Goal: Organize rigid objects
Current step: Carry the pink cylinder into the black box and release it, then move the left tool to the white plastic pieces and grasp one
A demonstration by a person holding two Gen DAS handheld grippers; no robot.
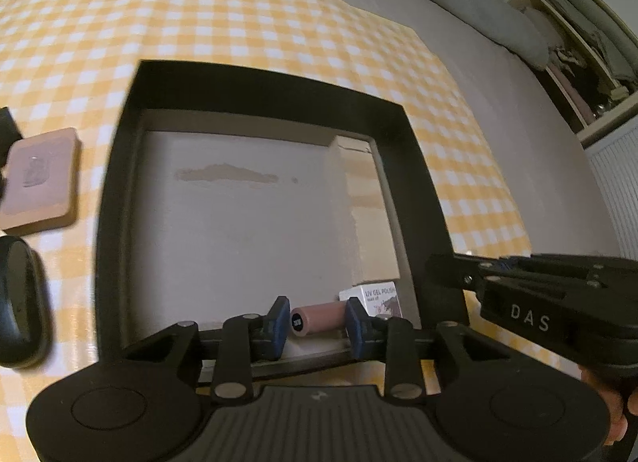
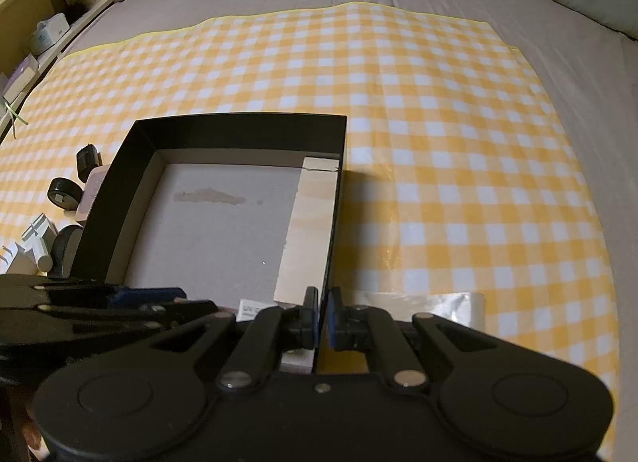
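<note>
The left gripper [image 1: 318, 320] is nearest. Its fingers [image 1: 279, 320] are parted, and the pink tube [image 1: 319, 318] lies on its side between them, let go, on the floor of the black box [image 1: 255, 81], beside the small white carton [image 1: 379, 296]. The right gripper [image 2: 322, 320] is clenched on the box's near wall, likely to hold it steady. Farther left on the checked cloth [image 1: 239, 15] wait other things.

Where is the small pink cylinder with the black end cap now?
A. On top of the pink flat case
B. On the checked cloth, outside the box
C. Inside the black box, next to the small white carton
C: the pink cylinder lies on the floor of the black box, beside the white carton.
</note>
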